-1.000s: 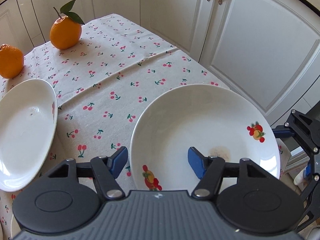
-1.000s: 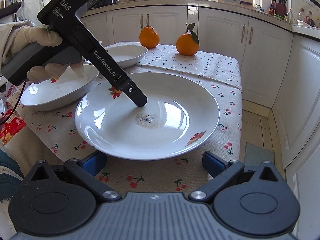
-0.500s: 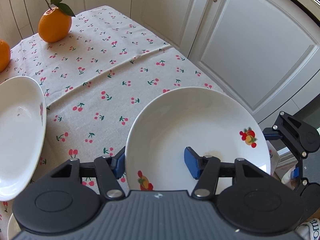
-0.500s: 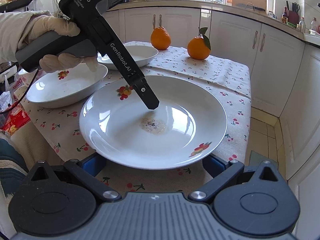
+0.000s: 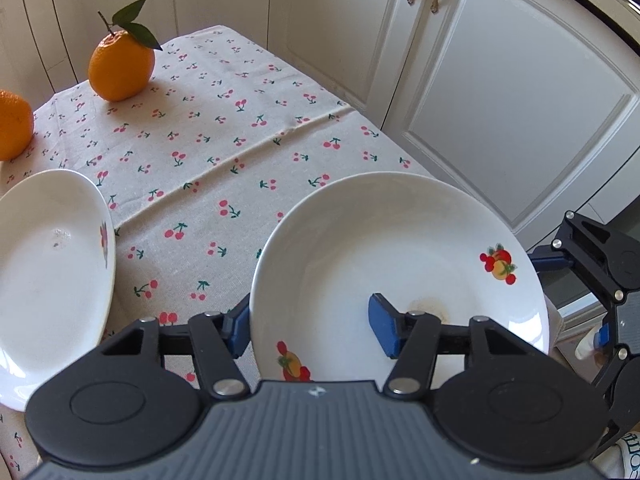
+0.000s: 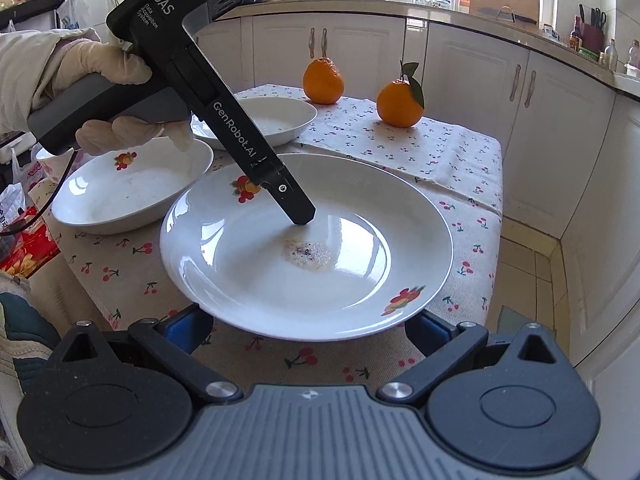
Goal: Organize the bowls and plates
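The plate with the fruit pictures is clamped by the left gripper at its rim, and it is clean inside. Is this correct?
Not quite. The plate is not clean: a brownish stain with dark specks sits at its centre, clear in the right wrist view. The rest holds: the left gripper is shut on its rim, one finger inside and one outside.

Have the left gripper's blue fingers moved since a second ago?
Yes. They closed inward: the outer blue finger, earlier clear of the white fruit-printed plate's rim, now touches it.

Left gripper (image 6: 298,216) clamps far rim of stained plate (image 6: 256,280), gloved hand (image 6: 120,100) holding it; two bowls (image 6: 120,196), two oranges (image 6: 400,104) behind
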A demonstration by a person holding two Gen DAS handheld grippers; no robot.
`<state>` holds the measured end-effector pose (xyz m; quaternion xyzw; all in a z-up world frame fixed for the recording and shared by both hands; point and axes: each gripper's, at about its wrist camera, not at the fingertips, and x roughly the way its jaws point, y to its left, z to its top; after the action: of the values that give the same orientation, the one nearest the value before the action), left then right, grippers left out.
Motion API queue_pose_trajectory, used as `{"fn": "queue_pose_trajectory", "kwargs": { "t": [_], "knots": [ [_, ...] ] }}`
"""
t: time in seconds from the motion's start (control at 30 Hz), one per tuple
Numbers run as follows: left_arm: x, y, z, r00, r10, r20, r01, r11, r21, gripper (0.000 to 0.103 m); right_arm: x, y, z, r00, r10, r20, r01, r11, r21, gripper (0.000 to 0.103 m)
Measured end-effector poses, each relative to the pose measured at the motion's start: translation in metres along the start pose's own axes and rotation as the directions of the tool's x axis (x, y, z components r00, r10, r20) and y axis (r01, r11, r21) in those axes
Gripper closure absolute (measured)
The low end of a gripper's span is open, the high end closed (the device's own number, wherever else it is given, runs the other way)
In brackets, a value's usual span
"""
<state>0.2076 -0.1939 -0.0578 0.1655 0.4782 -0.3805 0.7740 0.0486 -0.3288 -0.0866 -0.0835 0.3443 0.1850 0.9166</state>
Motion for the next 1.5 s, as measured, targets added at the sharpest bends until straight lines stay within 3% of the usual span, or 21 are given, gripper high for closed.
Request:
{"fn": "queue_pose_trajectory", "kwargs": {
  "t": [0.73, 1.5],
  "knots": [
    [0.027, 0.029, 0.064, 0.996, 0.045, 0.072, -0.044, 0.999, -0.024, 0.045, 0.029, -0.042, 0.027, 1.0, -0.018, 0.001, 0.019, 0.999, -0.04, 0.0],
    [0.058, 0.047, 0.08, 0.997, 0.053, 0.064, -0.05, 0.998, -0.042, 0.045, 0.058, -0.062, 0.028, 0.999, -0.032, -0.022, 0.032, 0.999, -0.007, 0.0]
  ]
}}
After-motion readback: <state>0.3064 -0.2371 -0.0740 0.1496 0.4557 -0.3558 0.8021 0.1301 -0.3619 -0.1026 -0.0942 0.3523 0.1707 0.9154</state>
